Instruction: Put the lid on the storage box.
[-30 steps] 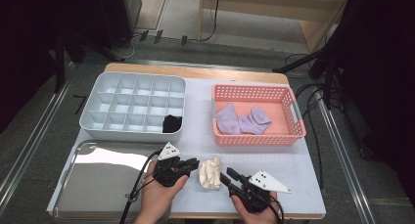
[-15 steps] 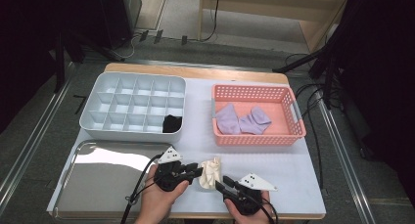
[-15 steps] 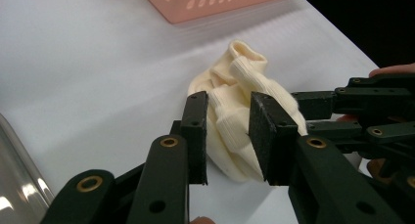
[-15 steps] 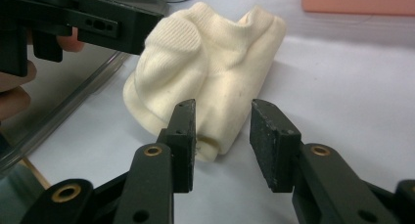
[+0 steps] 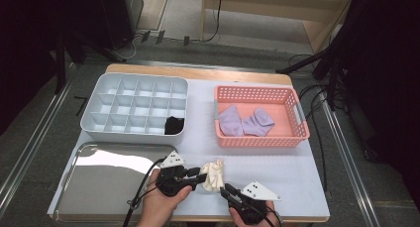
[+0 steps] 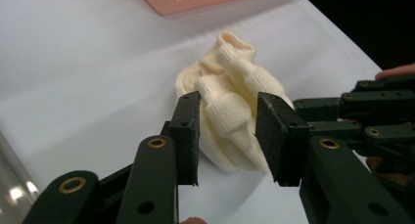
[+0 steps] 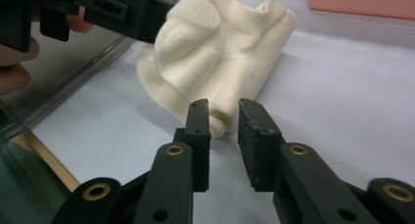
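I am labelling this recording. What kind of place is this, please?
Probably a lab or workshop bench for recording data: a white table holds a divided sorting tray, a pink basket and a metal tray, with cables on the floor.

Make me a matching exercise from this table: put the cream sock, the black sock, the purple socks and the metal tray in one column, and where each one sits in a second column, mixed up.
Things:
1. cream sock
2. black sock
3. purple socks
4. metal tray

Places:
A. in the pink basket
B. front left of the table
C. on the table between the two grippers
D. in a front compartment of the grey divided box

Pairs: 1-C, 2-D, 3-A, 4-B
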Demonstrator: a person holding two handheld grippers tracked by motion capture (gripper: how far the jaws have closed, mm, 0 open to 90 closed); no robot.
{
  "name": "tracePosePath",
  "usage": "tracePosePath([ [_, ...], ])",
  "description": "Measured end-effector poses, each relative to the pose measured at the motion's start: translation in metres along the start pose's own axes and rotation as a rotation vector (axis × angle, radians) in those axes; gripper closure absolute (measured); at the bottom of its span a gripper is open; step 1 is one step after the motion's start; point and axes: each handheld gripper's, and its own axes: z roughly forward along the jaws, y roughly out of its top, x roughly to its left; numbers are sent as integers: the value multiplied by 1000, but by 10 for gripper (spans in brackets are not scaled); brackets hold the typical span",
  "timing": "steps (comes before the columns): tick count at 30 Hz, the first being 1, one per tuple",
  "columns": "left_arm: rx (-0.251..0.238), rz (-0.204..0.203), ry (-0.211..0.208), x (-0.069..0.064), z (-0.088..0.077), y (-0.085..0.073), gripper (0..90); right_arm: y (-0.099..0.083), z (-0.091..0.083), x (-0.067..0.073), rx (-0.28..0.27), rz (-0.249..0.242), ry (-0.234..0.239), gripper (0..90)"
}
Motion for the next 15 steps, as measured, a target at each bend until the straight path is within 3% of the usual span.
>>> tracePosePath([
  [4,32,-9,32,3,7,-3,725,-1,6,-1,27,3,-17,786],
  [9,1,-20,45,4,8,-1,831,2,6,-2,10,-13,-67,866],
  [13,7,-11,60,5,14,-3,835,1,6,-6,11,5,-76,819],
  [15,7,-13,60,5,14,-3,834,3,1,-5,-33,6,-77,785],
])
